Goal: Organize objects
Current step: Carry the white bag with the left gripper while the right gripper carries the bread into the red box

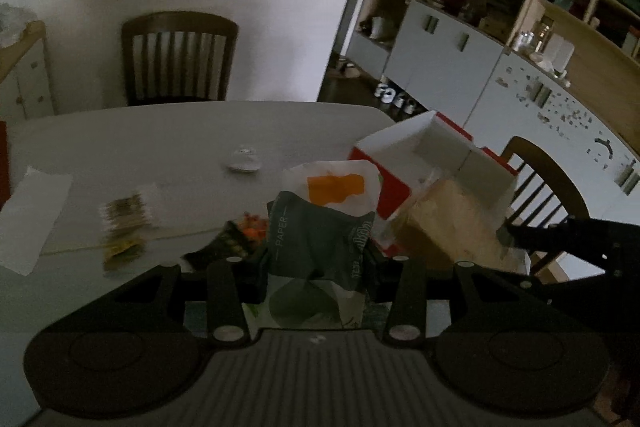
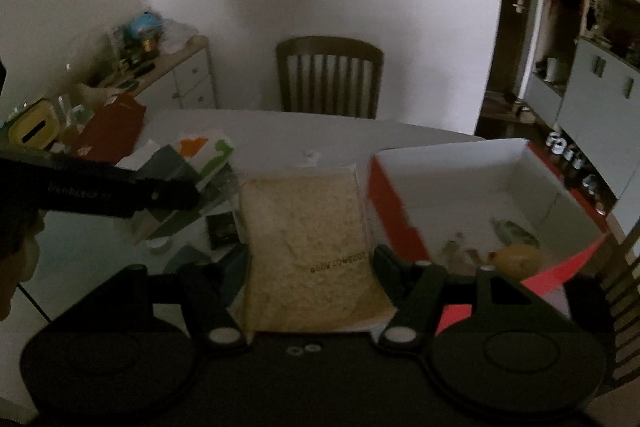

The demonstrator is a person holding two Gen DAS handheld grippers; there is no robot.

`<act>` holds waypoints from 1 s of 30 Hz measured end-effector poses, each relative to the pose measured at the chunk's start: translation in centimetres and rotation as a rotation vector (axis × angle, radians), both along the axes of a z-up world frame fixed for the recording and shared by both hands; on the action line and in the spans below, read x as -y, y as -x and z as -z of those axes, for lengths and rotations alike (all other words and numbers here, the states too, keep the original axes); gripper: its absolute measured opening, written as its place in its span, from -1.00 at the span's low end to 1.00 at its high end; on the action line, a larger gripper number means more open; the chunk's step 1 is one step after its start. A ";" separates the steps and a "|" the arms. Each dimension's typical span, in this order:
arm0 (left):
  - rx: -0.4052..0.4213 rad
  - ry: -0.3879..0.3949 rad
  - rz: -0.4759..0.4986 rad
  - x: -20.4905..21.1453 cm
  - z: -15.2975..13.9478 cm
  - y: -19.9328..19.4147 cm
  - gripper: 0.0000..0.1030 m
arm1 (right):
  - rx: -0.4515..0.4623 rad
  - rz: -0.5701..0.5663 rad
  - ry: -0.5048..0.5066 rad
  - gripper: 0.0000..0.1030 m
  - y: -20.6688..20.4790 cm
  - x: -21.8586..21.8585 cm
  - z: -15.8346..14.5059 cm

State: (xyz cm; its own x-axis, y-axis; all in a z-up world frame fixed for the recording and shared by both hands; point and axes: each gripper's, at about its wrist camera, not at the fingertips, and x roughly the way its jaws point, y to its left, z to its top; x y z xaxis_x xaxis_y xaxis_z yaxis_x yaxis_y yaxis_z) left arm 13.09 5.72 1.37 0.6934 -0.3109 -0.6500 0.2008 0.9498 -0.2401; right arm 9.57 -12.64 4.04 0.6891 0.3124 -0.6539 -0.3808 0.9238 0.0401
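Note:
My left gripper (image 1: 318, 259) is shut on a dark green and white paper packet (image 1: 320, 247) with an orange patch at its top, held above the table. In the right wrist view the same packet (image 2: 188, 163) shows at the left, under the left gripper's black finger (image 2: 160, 195). My right gripper (image 2: 308, 267) is shut on a clear bag of pale beige grains (image 2: 308, 243), lifted just left of the red-and-white box (image 2: 460, 183). That bag (image 1: 448, 223) shows in the left wrist view in front of the box (image 1: 400, 155). The box holds a yellow fruit (image 2: 516, 259) and small items.
On the grey table (image 1: 160, 139) lie a white napkin (image 1: 32, 219), snack packets (image 1: 124, 219), an orange-dotted packet (image 1: 252, 227) and a small clear lid (image 1: 244, 161). Dark wooden chairs stand at the far side (image 2: 328, 79) and right (image 1: 544, 183). A cluttered sideboard (image 2: 160, 75) is at left.

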 end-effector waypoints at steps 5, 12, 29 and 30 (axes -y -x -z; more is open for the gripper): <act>0.002 -0.006 0.026 3.4 -0.3 -0.7 -0.17 | 0.004 0.031 -0.011 0.30 -0.5 3.1 -0.2; 0.007 -0.021 0.063 8.6 -0.6 -2.7 -0.17 | 0.006 0.068 -0.016 0.30 -2.4 7.3 -0.2; -0.046 -0.082 0.098 18.8 1.5 -10.2 -0.17 | -0.015 0.143 0.006 0.30 -9.6 16.0 2.0; -0.048 -0.091 0.098 19.3 1.6 -10.7 -0.17 | -0.024 0.148 0.003 0.30 -10.2 16.5 2.3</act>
State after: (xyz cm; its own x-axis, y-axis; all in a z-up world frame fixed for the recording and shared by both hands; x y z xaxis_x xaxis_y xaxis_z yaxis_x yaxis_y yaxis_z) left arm 23.76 -13.55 -0.25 0.6298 -0.3135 -0.7106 0.2838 0.9445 -0.1652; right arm 19.79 -29.11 1.77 0.7118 0.2068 -0.6712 -0.2396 0.9698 0.0446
